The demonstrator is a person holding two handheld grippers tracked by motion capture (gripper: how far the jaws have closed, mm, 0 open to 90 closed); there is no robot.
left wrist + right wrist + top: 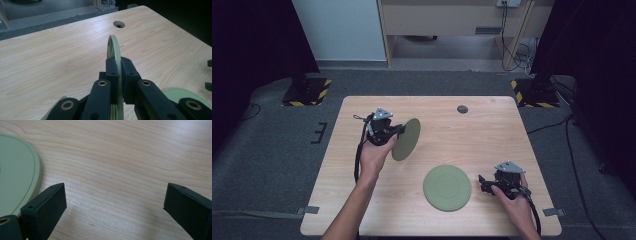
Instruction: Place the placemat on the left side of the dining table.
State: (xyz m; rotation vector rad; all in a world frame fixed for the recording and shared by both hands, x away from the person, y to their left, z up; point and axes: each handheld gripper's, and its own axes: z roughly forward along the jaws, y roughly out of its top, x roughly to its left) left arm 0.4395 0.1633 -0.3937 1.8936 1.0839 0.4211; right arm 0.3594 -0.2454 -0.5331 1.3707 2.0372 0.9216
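Two green plates are on hand. One green plate (406, 139) is held up on edge above the table's left half, my left gripper (398, 131) shut on its rim. In the left gripper view both pads clamp that thin plate (113, 47), which stands upright between them. The second green plate (447, 187) lies flat near the table's front middle. My right gripper (483, 183) rests just to its right, jaws wide apart and pointing toward it. In the right gripper view the flat plate's edge (17, 175) lies at the left, beside the left fingertip, with bare wood between the jaws.
The wooden table (492, 135) has a round cable hole (462, 109) at its far middle. Grey carpet surrounds it. Black stands with striped bases sit at the far left and far right, and a wooden desk with cables is behind.
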